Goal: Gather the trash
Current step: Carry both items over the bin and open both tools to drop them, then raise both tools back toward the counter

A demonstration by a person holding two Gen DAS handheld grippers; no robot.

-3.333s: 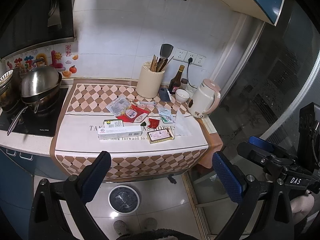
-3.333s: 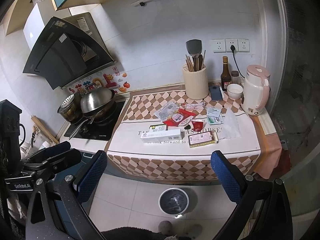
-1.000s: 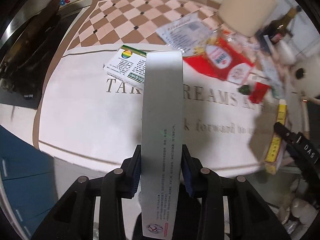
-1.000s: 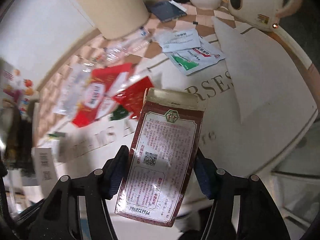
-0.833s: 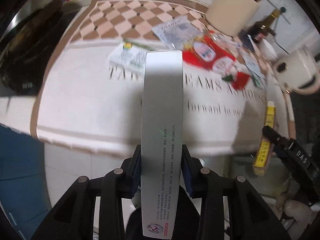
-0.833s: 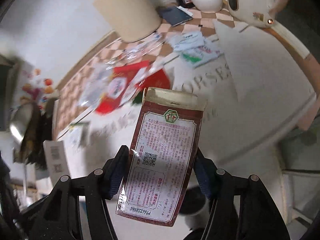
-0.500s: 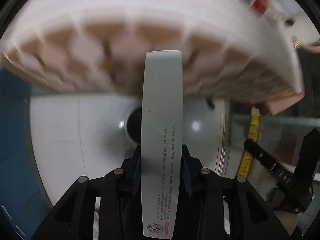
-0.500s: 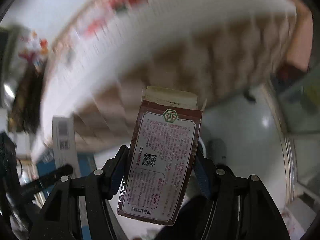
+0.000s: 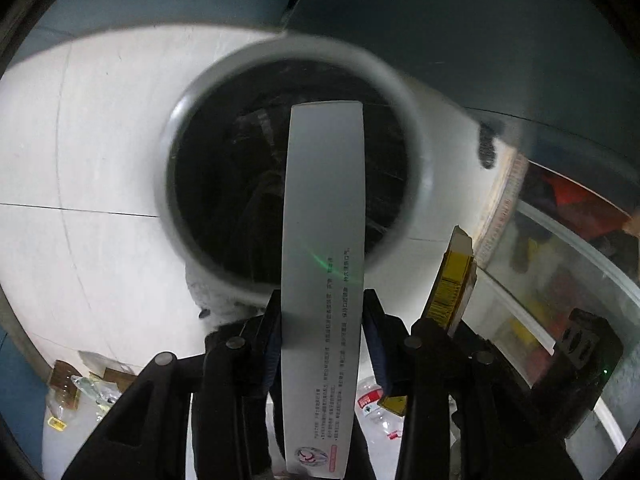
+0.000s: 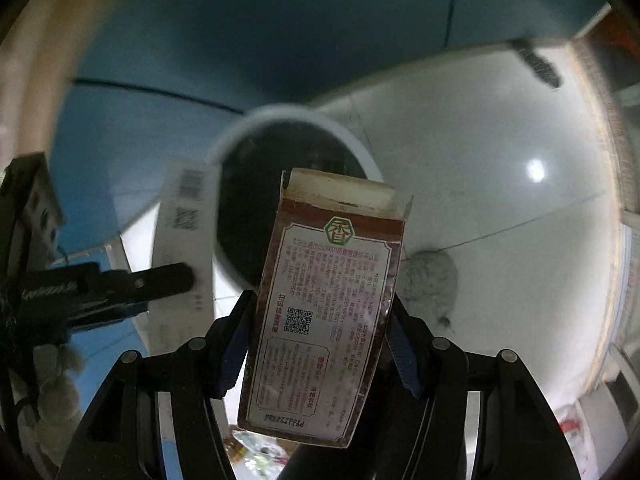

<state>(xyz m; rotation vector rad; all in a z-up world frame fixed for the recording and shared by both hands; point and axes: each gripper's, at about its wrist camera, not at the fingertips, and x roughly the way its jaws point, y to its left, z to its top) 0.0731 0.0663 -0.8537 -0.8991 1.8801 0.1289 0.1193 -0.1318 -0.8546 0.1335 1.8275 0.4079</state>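
My left gripper (image 9: 322, 320) is shut on a long white box (image 9: 324, 240) whose far end hangs over the round white trash bin (image 9: 416, 128) with its black liner. My right gripper (image 10: 320, 320) is shut on a brown and white printed box (image 10: 328, 300), held above and just right of the bin (image 10: 360, 148). In the left wrist view the brown box shows edge-on with its yellow side (image 9: 450, 288) to the right. In the right wrist view the white box (image 10: 182, 240) and the left gripper's finger (image 10: 160, 280) show at the left.
The bin stands on a white tiled floor (image 9: 80, 160) against blue cabinet doors (image 10: 240, 40). A glass sliding door and its track (image 9: 560, 280) run along the right. Plastic bottles and cardboard (image 9: 80, 384) lie on the floor near me.
Both grippers have swung down from the counter to the floor with their boxes. The bin now fills the view beneath them, much nearer than half a second ago.
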